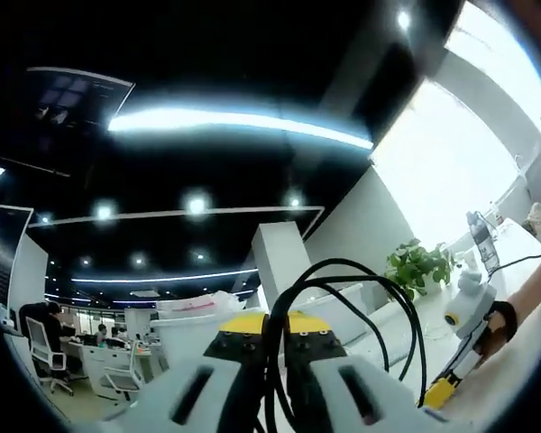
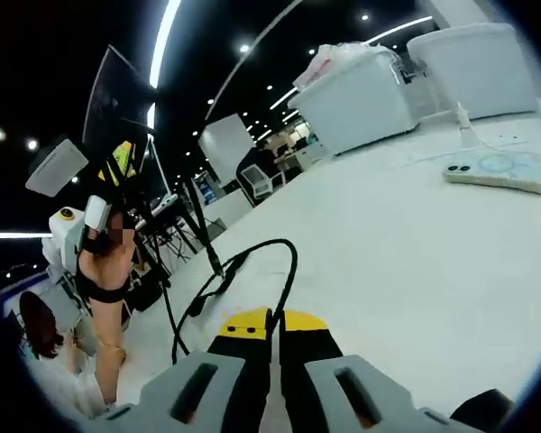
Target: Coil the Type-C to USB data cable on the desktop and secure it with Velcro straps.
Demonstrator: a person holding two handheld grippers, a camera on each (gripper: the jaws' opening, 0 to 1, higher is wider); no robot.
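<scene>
In the left gripper view, several loops of the black data cable (image 1: 343, 262) rise from between the yellow-tipped jaws of my left gripper (image 1: 277, 323), which is shut on the coil and held up in the air. My right gripper (image 1: 439, 394) shows low at the right in a person's hand. In the right gripper view, my right gripper (image 2: 273, 322) is shut on a strand of the cable (image 2: 287, 287) just above the white desktop (image 2: 415, 271). The strand arcs up and left towards the raised left gripper (image 2: 122, 161).
A pale phone (image 2: 498, 170) with a white lead lies at the desktop's far right. White bins (image 2: 361, 90) stand behind it. A green plant (image 1: 419, 266) sits by the bright window. Office chairs and desks lie beyond.
</scene>
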